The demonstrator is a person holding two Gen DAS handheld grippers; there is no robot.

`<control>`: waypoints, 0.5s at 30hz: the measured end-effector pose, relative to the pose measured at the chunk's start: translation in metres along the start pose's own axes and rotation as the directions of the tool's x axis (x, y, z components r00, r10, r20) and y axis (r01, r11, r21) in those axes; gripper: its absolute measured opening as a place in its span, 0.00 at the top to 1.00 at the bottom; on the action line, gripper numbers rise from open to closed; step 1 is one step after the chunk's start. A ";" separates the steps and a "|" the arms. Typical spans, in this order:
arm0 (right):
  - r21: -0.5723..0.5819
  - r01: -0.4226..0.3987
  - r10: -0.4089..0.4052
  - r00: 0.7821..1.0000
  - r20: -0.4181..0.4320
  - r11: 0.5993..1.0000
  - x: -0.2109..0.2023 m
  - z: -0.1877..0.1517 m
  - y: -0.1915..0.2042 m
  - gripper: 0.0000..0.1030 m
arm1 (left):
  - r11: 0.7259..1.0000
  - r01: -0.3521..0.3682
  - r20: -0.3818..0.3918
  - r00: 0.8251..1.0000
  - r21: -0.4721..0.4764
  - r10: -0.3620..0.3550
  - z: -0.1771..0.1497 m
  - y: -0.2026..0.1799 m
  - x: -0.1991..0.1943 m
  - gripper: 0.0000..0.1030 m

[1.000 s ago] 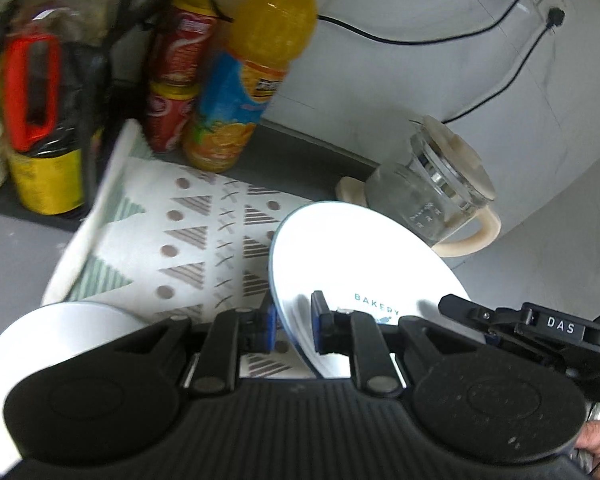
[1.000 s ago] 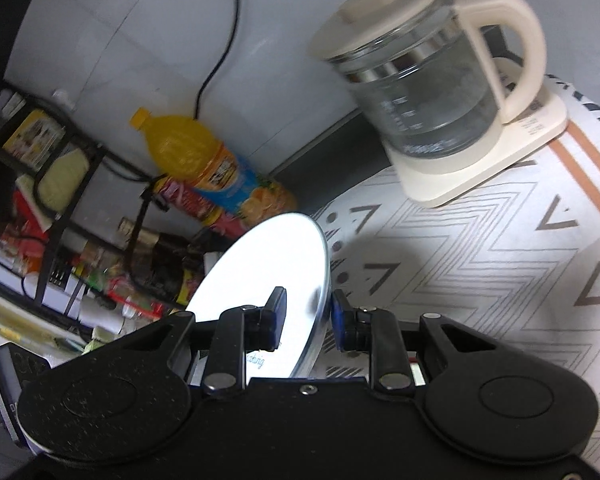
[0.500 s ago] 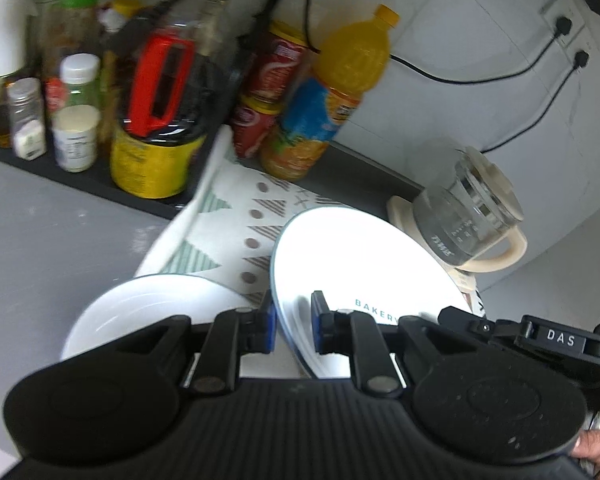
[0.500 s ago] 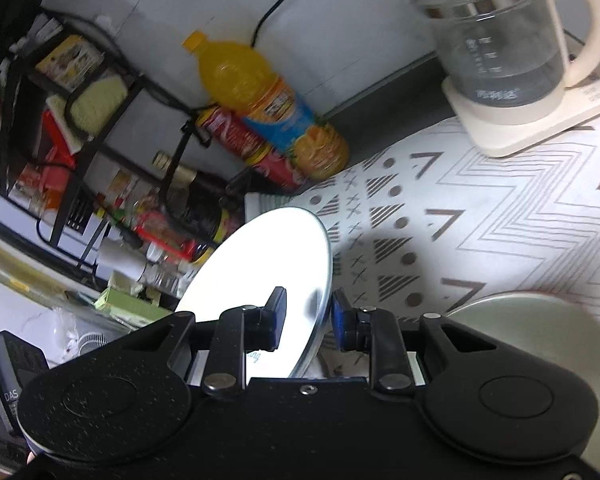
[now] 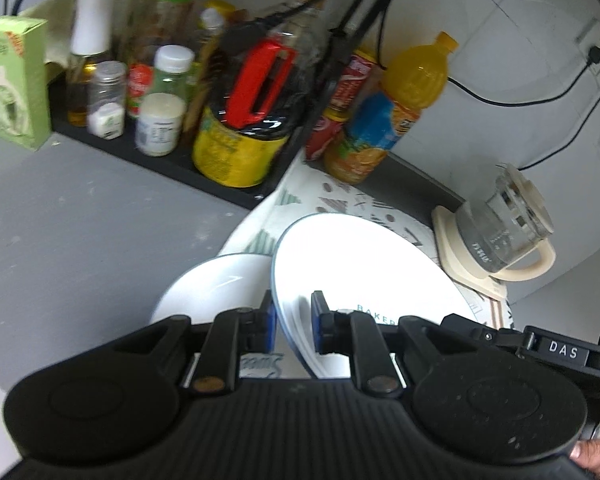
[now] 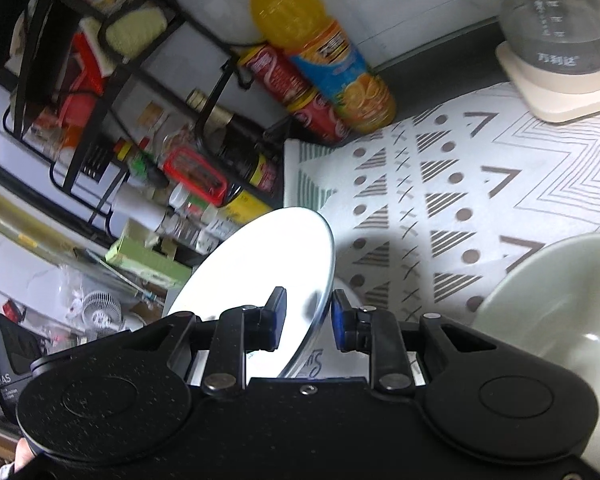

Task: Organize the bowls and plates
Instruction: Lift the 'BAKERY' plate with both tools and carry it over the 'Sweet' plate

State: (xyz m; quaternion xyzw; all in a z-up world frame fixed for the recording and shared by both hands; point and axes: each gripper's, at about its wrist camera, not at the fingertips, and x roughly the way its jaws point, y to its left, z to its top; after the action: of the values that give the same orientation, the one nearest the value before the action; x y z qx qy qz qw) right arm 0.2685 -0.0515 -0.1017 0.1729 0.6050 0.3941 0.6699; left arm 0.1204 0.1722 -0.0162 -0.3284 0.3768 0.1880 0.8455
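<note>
I have the white plate (image 5: 364,264) clamped by its rim in both jaws, left gripper (image 5: 294,326) and right gripper (image 6: 308,318), held tilted above the patterned mat (image 6: 460,184); a second plate (image 5: 212,292) lies at nine o'clock.

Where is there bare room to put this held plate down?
Free: grey counter beside the condiment rack, and patterned mat between the orange bottle, kettle base and green bowl. Crowded: the rack, and beneath the held plate, where another plate lies.
</note>
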 end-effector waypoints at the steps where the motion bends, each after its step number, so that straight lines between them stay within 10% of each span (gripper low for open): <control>1: -0.009 0.000 0.000 1.000 -0.005 1.000 0.002 -0.002 0.003 0.76 | 1.000 -0.006 -0.001 1.000 -0.004 0.006 -0.001 0.004 -0.002 0.85; 15: -0.136 0.099 -0.109 0.992 -0.071 0.986 0.026 -0.035 0.024 0.76 | 0.997 -0.063 -0.079 0.995 -0.053 0.058 -0.021 0.037 0.010 0.85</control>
State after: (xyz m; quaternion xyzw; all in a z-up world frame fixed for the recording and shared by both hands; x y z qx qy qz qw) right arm 0.2264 -0.0254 -0.1094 0.0810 0.6115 0.4041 0.6754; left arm 0.0951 0.1846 -0.0493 -0.3472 0.4138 0.2111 0.8146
